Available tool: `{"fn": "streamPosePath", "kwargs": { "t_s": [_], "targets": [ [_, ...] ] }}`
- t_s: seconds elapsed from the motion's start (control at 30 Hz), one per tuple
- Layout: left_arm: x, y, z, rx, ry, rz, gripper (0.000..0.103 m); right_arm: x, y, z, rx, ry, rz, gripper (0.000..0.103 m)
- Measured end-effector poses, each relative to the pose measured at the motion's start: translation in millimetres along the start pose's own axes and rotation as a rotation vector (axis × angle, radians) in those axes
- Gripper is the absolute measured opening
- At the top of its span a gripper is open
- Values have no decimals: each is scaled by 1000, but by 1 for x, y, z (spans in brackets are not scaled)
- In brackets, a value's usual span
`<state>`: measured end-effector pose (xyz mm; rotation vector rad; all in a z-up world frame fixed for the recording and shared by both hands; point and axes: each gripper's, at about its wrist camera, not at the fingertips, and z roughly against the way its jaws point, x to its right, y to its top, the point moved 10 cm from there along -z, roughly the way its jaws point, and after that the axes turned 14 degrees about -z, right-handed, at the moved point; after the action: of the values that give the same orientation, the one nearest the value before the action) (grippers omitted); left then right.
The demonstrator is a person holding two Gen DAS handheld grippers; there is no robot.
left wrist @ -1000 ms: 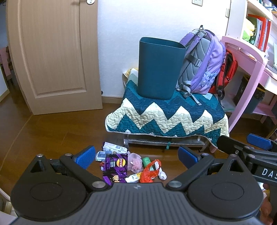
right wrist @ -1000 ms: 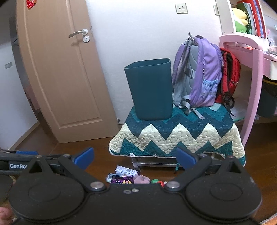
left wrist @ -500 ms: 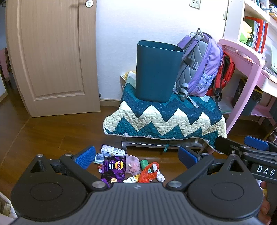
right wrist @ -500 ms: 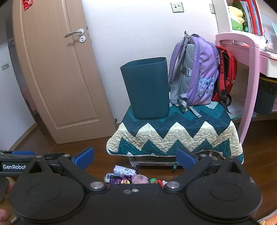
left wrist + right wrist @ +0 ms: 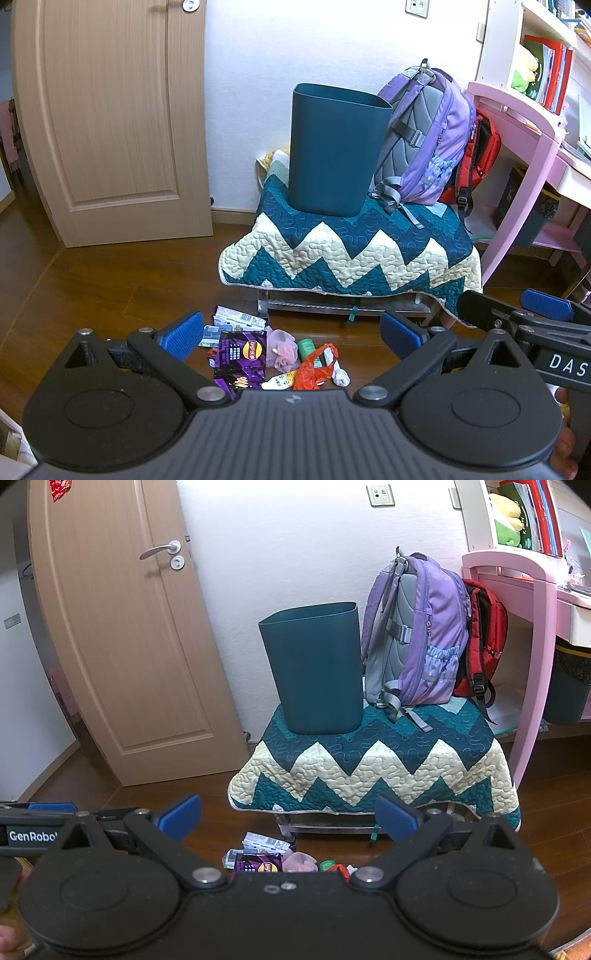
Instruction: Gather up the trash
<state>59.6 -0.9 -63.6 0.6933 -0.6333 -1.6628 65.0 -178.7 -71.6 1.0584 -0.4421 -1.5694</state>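
Left wrist view: left gripper (image 5: 291, 334) spread wide, holding nothing. Trash pile (image 5: 273, 356) lies on the floor before the quilt-covered bench (image 5: 351, 247); its near edge is hidden by the gripper body. Purple chip bag (image 5: 242, 352) and red wrapper (image 5: 314, 369) are legible; smaller scraps are indistinct.

Right wrist view: right gripper (image 5: 288, 814) likewise apart, empty. The pile is mostly cut off. The teal bin (image 5: 314, 668) stands on the bench's left end.

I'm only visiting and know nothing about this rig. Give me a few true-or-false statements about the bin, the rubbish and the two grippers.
1. The dark teal bin stands on the zigzag quilt. True.
2. The purple chip bag lies inside the bin. False: it lies on the floor among the litter.
3. The left gripper is open and empty. True.
4. The right gripper grips the red wrapper. False: it is open; the wrapper is on the floor.
5. The purple backpack lies flat on the floor. False: it stands beside the bin.
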Motion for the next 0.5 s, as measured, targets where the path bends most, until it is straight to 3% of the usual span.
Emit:
{"fn": "streamPosePath", "kwargs": {
  "t_s": [0.5],
  "targets": [
    [0,1,-9,-11,-8,-3,102,-1,1,-9,-12,-7,18,101]
  ]
}}
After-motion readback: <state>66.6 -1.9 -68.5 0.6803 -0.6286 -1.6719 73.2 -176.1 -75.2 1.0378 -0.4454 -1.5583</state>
